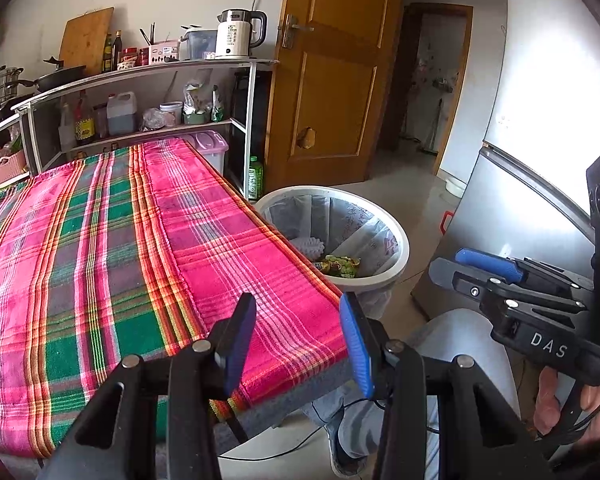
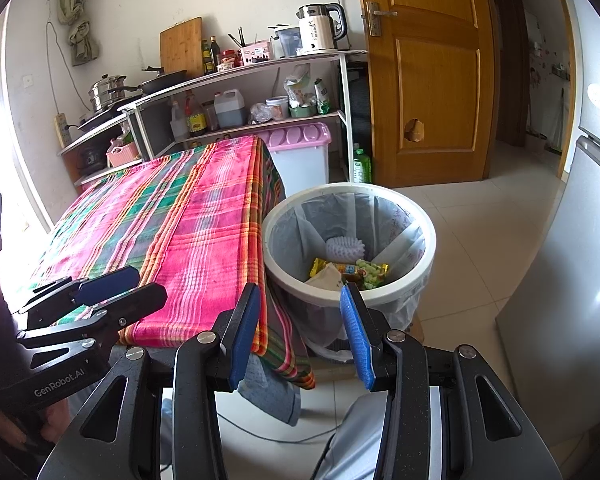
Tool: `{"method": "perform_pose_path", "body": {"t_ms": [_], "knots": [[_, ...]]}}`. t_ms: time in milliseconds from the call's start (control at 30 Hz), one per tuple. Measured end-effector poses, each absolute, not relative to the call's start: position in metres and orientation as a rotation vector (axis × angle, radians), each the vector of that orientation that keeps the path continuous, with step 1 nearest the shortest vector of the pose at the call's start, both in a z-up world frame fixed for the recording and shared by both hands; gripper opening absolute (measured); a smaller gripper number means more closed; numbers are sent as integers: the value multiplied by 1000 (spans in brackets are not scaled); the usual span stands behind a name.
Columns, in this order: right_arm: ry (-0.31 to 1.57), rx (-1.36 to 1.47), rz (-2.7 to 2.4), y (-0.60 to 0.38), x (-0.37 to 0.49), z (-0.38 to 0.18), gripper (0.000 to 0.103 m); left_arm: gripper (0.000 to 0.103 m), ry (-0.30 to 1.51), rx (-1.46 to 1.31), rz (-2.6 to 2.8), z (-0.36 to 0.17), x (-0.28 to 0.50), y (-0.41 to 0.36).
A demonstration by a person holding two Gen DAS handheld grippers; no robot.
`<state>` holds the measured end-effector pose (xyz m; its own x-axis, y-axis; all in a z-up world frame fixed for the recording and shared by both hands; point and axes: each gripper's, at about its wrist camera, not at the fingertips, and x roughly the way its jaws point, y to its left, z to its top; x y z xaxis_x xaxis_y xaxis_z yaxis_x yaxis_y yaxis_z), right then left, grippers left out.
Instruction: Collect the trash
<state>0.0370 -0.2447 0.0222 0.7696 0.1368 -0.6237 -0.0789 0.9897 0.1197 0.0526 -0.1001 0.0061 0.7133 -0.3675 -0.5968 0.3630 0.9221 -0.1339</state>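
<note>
Plaid tablecloth (image 2: 188, 224) bare; wrappers (image 2: 352, 272) in bin (image 2: 430, 240); grippers (image 2: 298, 332) agape, empty

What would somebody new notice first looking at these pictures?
Most striking is the bright pink and green plaid cloth over the table, bare of any trash. Right beside its corner stands a white lined trash bin on the floor, with snack wrappers and a knobbly white ball inside. Both grippers, left gripper and right gripper, hang open and empty.
</note>
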Motion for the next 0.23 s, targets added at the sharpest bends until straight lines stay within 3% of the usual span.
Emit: {"method": "perform_pose_path", "body": {"t_ms": [233], "knots": [[683,89,116,-245,38,22,43,45,657,-7,-404,5,52,-101]]}}
